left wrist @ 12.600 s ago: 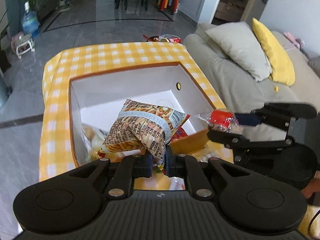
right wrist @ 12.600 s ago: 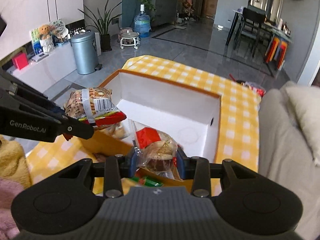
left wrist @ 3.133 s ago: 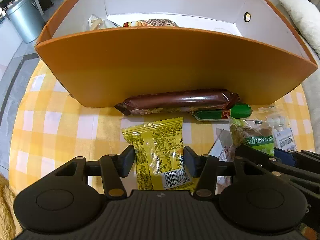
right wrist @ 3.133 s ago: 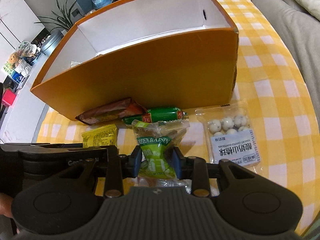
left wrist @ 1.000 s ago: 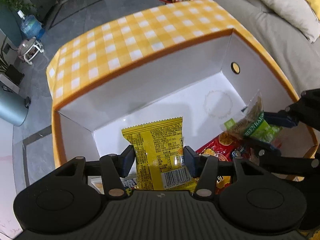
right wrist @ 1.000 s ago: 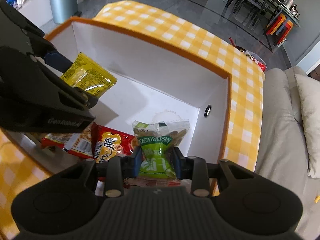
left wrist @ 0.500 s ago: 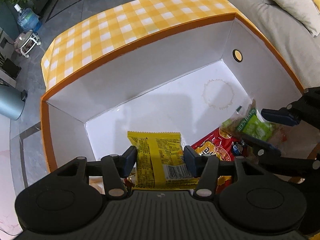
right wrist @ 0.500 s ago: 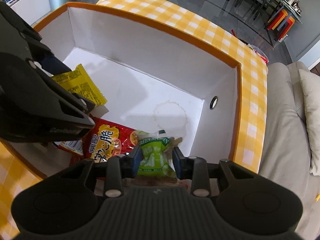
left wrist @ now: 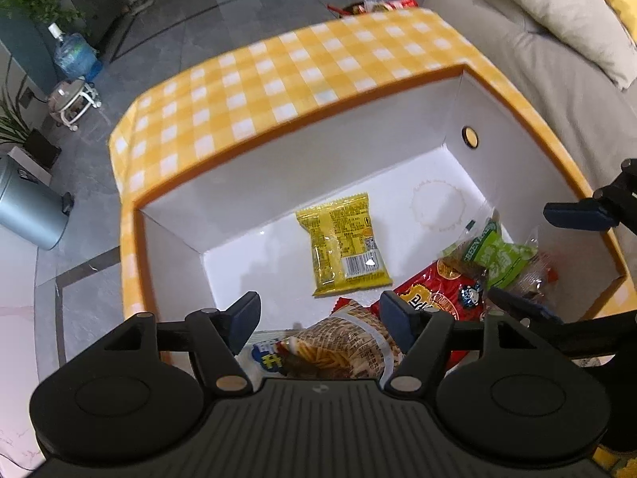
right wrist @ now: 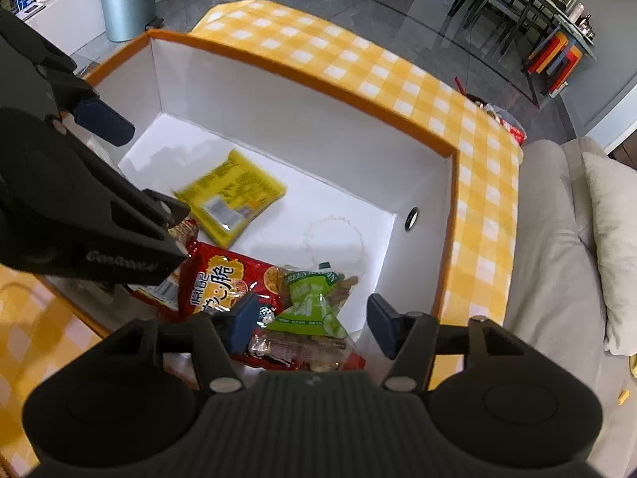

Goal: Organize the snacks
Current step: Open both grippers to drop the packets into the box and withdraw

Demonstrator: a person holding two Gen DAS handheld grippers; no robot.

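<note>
The orange box with white inside stands on the yellow checked tablecloth. A yellow snack packet lies flat on the box floor; it also shows in the right wrist view. A green raisin bag rests on a red snack bag. A striped fries bag lies under my left gripper, which is open and empty above the box. My right gripper is open and empty just above the raisin bag.
A grey sofa with cushions runs along the right side of the table. A metal bin and a water bottle stand on the floor to the left. The far half of the box floor is bare.
Both grippers opened and lifted. The yellow packet dropped onto the box floor, and the raisin bag dropped onto the red bag.
</note>
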